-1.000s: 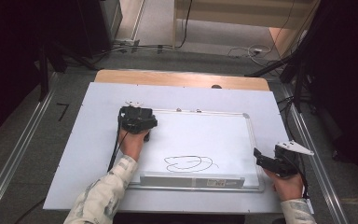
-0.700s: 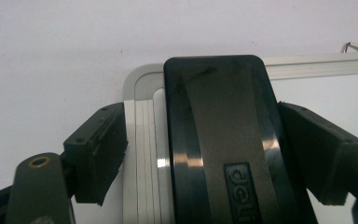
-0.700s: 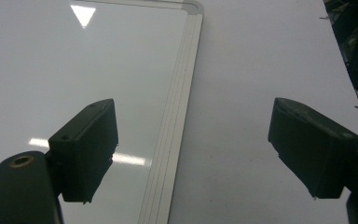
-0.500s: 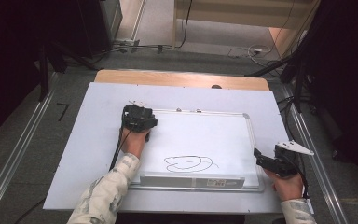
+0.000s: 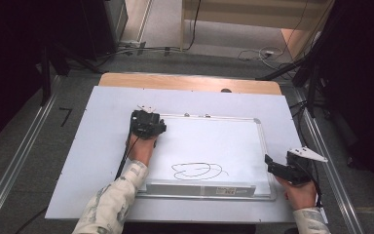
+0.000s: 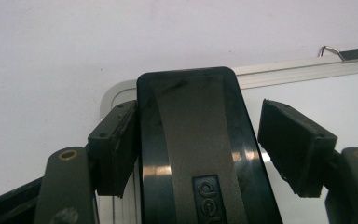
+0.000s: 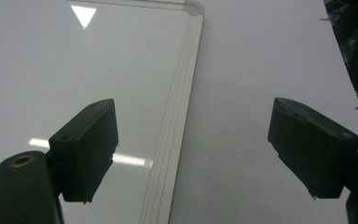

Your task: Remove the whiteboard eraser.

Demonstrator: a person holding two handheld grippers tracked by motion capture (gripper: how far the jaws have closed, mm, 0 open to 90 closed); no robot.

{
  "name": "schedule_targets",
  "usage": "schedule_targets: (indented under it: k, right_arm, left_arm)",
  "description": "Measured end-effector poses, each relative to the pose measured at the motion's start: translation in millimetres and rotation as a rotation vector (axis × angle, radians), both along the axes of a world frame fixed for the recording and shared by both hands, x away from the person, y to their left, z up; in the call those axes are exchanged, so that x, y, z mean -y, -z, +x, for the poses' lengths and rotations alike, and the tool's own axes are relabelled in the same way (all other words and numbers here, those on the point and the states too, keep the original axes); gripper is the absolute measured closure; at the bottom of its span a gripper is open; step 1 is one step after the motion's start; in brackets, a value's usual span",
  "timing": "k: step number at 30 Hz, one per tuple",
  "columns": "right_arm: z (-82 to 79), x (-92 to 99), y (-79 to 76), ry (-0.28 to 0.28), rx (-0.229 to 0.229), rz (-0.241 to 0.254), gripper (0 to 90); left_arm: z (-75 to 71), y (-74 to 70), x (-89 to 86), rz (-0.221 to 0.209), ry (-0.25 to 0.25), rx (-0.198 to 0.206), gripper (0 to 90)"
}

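Reaching to the far left corner of the whiteboard (image 5: 209,141), I have my left gripper (image 6: 205,140) set around the black eraser (image 6: 196,144) that lies there. In the left gripper view one pad (image 6: 114,149) presses against the eraser's side while the other pad (image 6: 293,144) stands a little off it, so the jaws are parted and not clamped; I judge I am about to close on it. The eraser sits just inside the board's frame, lengthwise between my jaws, which suits a grip across its narrow sides. My right gripper (image 5: 280,168) waits with jaws wide and empty at the board's right edge, straddling the frame (image 7: 177,116), probably to steady the board. The black scribble (image 5: 197,170) lies near the board's front edge, well apart from the eraser.
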State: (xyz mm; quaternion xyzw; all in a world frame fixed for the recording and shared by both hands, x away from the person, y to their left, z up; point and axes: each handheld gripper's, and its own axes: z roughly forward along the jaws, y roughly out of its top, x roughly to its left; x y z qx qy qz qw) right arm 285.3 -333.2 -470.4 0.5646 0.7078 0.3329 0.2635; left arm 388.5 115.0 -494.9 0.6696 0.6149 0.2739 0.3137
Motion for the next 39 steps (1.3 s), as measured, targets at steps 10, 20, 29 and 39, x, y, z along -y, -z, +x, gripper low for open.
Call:
schedule_targets:
  k: [10,20,29,39]
  right_arm:
    - [0.0,0.1,0.0,0.002,-0.002,0.002,14.6]
    - [0.0,0.6,0.0,0.002,0.0,0.0,14.6]
    - [0.4,-0.1,0.3,0.002,-0.001,-0.002,14.6]
    - [0.3,-1.0,0.5,0.003,-0.003,-0.006,14.6]
  left_arm:
    - [-1.4,1.2,3.4,0.026,0.022,0.004,40.7]
    - [-3.7,-0.1,1.8,0.021,0.045,0.002,41.1]
    - [-16.0,-2.3,2.5,0.032,0.095,0.006,41.2]
    - [-42.3,-28.7,4.8,0.004,0.164,0.072,41.1]
